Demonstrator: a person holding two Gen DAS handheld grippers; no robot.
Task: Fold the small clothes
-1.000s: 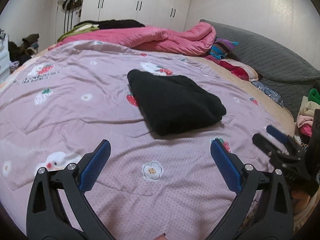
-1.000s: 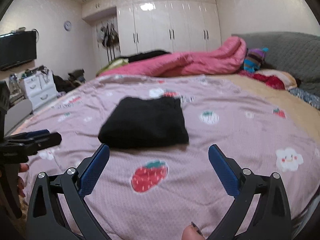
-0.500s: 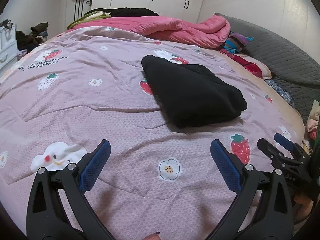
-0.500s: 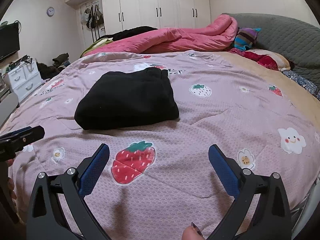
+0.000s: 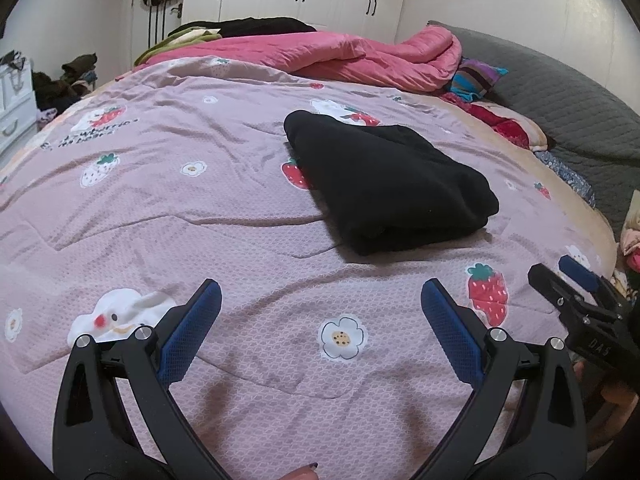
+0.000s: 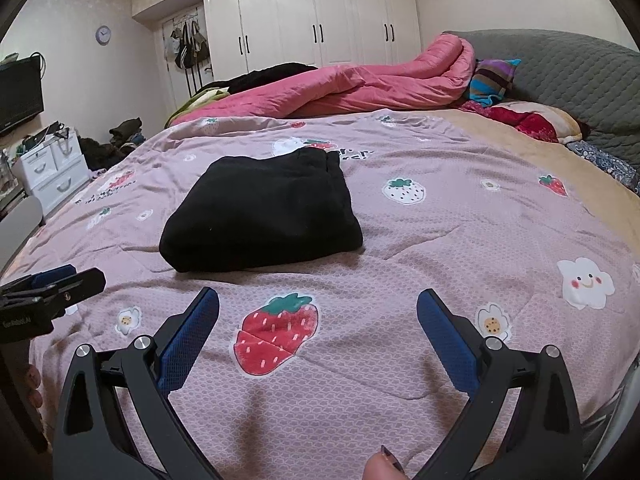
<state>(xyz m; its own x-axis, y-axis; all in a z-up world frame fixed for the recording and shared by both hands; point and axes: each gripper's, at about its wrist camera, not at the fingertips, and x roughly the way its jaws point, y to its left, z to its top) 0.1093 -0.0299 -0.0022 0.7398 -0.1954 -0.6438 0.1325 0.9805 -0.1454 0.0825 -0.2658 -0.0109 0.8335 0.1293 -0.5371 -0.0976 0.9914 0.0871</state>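
Note:
A black garment [image 5: 388,184] lies folded into a thick rectangle on the mauve strawberry-print bedspread [image 5: 160,208]; it also shows in the right wrist view [image 6: 260,216]. My left gripper [image 5: 320,292] is open and empty, hovering over the bedspread short of the garment. My right gripper [image 6: 318,300] is open and empty, also short of the garment. Each gripper shows in the other's view: the right one [image 5: 568,276] at the right edge, the left one [image 6: 60,280] at the left edge.
A pink duvet [image 6: 360,84] is bunched at the far side of the bed. A grey quilted headboard [image 6: 580,72] and pillows [image 6: 532,120] are at the right. White wardrobes [image 6: 320,20] line the back wall. White drawers [image 6: 52,168] stand at the left.
Both grippers have moved closer to the bed and tilted down slightly, so the black garment looks larger and nearer. Both stay open. The garment has not moved.

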